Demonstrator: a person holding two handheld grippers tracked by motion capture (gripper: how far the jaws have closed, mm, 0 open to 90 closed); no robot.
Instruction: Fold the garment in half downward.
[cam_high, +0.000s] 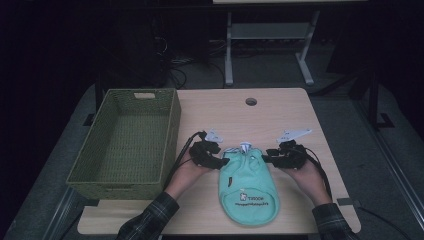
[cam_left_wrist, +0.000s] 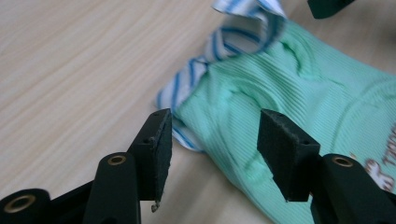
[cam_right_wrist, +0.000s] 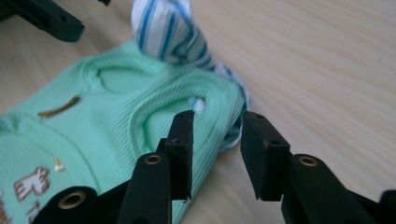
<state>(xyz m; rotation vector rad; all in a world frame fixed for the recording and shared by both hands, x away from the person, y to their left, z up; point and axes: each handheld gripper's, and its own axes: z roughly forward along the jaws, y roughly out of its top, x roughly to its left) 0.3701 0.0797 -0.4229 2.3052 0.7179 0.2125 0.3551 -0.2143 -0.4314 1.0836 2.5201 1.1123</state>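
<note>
Both tongs parted, pointing in toward each other

I see my left tongs (cam_high: 223, 162) in the left hand (cam_high: 187, 172) aimed rightward, jaws standing apart with nothing pinched; my right tongs (cam_high: 266, 158) in the right hand (cam_high: 307, 175) aim leftward, jaws narrower but apart too. Both forearms enter from the bottom edge, in plaid sleeves (cam_high: 147, 220).

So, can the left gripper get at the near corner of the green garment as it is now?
Probably yes. The left gripper is open, its jaws standing either side of the green garment edge by the striped lining, with nothing in between.
</note>
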